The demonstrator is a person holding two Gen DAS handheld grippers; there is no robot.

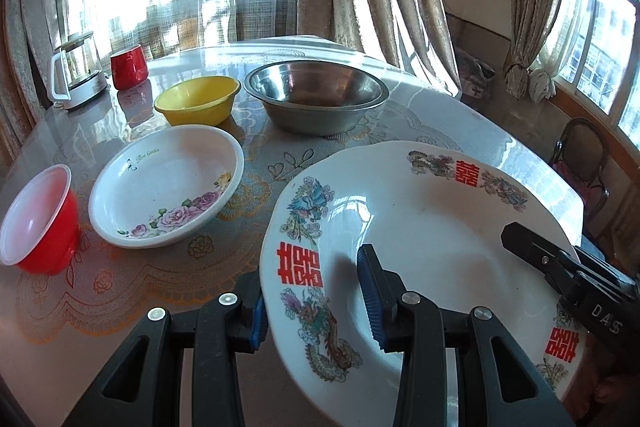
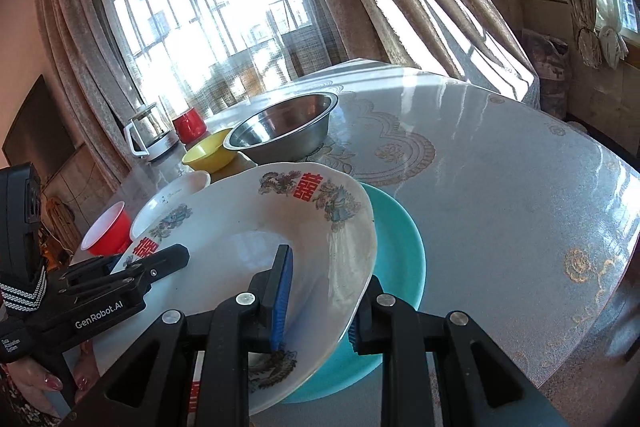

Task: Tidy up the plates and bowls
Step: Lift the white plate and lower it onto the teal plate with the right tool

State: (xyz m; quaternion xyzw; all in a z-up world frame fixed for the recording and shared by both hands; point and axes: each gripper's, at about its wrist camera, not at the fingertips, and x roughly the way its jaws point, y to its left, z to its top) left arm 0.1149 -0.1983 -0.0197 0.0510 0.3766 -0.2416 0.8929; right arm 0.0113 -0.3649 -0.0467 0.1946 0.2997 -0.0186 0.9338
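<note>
A large white plate [image 1: 420, 227] with red characters and dragon prints is gripped at both sides. My left gripper [image 1: 316, 307] is shut on its left rim, one blue pad inside the plate and one under the edge. My right gripper [image 2: 320, 307] is shut on the opposite rim [image 2: 352, 267] and appears in the left wrist view as a black finger [image 1: 532, 251]. The plate tilts over a teal plate [image 2: 400, 247] lying on the table. A white floral bowl [image 1: 168, 187], yellow bowl [image 1: 198, 99], steel bowl [image 1: 316, 95] and red bowl [image 1: 36, 219] stand behind and to the left.
A red mug [image 1: 129, 67] and a glass kettle [image 1: 78, 71] stand at the far left of the glass-topped table [image 2: 500, 187]. Curtains and windows lie behind. A chair [image 1: 580, 163] stands off the table's right side. A person's hand [image 2: 48, 383] holds the left gripper.
</note>
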